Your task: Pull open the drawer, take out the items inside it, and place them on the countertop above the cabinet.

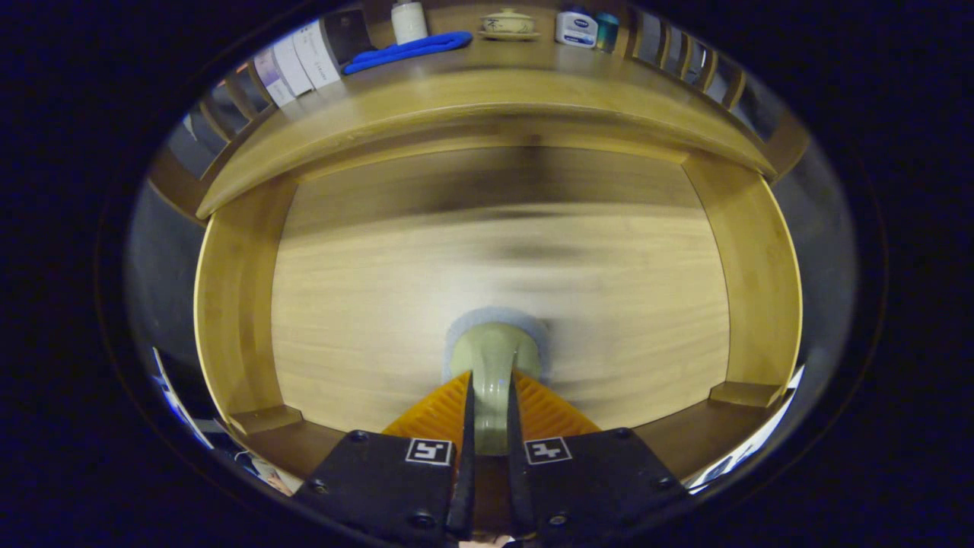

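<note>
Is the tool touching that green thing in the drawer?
Touching. In the gripper view both fingers of the tool press against the sides of the green thing, no gap showing, above the drawer floor.

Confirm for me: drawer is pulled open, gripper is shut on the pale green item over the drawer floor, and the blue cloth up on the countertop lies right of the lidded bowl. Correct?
One slip. In the gripper view the blue cloth lies left of the lidded bowl, not right. The rest holds: the drawer is open and the gripper is shut on the pale green item over the drawer floor.
</note>
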A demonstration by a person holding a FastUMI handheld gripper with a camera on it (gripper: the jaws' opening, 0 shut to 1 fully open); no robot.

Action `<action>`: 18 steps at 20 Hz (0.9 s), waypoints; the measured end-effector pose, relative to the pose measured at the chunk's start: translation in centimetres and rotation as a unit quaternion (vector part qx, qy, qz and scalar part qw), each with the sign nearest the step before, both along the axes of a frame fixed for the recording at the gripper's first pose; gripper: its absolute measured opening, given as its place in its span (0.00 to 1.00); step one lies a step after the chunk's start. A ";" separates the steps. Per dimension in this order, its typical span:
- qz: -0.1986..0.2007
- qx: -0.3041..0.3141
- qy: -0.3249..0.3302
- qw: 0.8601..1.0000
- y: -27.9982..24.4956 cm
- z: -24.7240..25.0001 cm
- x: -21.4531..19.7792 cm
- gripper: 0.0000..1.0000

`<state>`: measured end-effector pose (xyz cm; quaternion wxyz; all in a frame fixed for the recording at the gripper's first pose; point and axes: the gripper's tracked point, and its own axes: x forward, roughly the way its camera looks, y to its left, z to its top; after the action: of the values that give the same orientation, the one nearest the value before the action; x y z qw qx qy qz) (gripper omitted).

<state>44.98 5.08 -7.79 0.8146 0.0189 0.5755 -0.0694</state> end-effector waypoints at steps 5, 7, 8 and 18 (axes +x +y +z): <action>0.017 0.029 -0.025 0.999 1.0 1.9 0.4 0.16; 0.021 0.025 -0.042 0.999 0.6 3.9 0.6 0.16; 0.021 0.024 -0.051 0.998 0.6 5.0 0.8 0.16; 0.045 0.017 -0.090 0.995 -0.4 15.0 4.3 0.16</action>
<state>49.25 4.70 7.21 0.8648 0.0129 0.5015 -0.0209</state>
